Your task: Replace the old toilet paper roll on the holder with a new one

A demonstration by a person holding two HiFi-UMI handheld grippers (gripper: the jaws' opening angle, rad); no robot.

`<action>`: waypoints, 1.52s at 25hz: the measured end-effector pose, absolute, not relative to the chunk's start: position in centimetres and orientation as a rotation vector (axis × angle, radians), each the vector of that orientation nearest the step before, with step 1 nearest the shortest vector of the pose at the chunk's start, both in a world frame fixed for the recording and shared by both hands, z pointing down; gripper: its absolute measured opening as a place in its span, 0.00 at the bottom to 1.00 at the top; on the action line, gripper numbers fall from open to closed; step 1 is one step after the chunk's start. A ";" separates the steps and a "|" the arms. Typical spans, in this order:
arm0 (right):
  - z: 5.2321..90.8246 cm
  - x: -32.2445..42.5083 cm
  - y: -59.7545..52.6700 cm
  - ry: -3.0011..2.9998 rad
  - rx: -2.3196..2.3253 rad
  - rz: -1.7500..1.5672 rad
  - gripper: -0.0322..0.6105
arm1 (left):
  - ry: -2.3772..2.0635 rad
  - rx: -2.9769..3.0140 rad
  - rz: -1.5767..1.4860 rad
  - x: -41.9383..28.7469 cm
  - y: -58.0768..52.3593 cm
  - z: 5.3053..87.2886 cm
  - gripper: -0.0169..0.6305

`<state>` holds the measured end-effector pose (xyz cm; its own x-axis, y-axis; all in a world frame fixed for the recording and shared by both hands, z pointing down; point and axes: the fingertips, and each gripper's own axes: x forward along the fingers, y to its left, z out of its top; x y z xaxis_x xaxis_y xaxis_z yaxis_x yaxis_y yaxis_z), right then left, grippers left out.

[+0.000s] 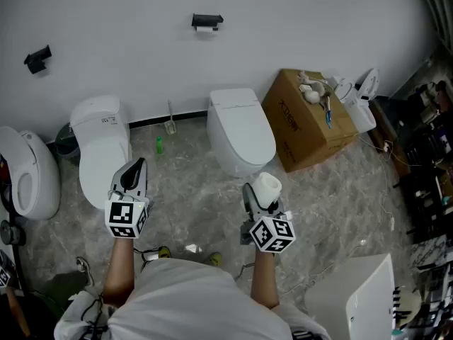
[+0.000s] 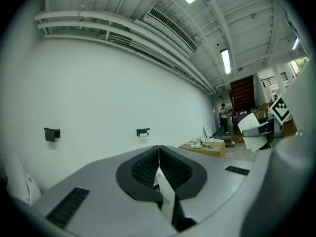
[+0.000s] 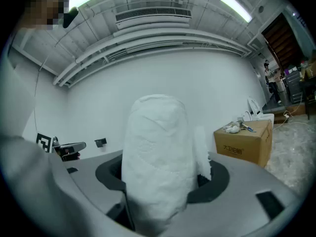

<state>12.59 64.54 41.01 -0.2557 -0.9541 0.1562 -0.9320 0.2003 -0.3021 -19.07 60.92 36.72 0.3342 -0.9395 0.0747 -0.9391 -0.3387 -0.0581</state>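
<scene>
Right gripper (image 1: 260, 194) clamps an upright white toilet paper roll (image 1: 267, 185). Left gripper (image 1: 136, 170) is pressed closed. At twelve o'clock, the small black wall-mounted holder (image 1: 207, 22) bears a white scrap too small to read. A second black holder (image 1: 37, 59) is at ten. Three white toilets (image 1: 241, 129) stand on the grey marbled floor (image 1: 340, 190) below the white wall (image 1: 297, 20), the toilet at nine o'clock (image 1: 28, 176) cropped. One brown cardboard box (image 1: 308, 122) sits at two.

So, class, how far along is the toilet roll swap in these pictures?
Done: the new roll is clamped in the right gripper. In hand: it is held out, back from the wall. Remaining: the holder still carries its old roll; removal and fitting are undone.
</scene>
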 end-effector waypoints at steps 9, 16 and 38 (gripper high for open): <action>41.1 12.1 65.0 2.386 -1.895 -0.522 0.53 | 1.810 -2.573 -0.146 -19.7 60.9 36.9 0.06; 40.3 11.7 65.9 2.402 -1.924 -0.462 0.53 | 1.784 -2.580 -0.139 -19.8 61.1 36.5 0.06; 40.5 9.0 67.7 2.379 -1.958 -0.454 0.53 | 1.731 -2.634 -0.090 -21.6 61.8 36.6 0.19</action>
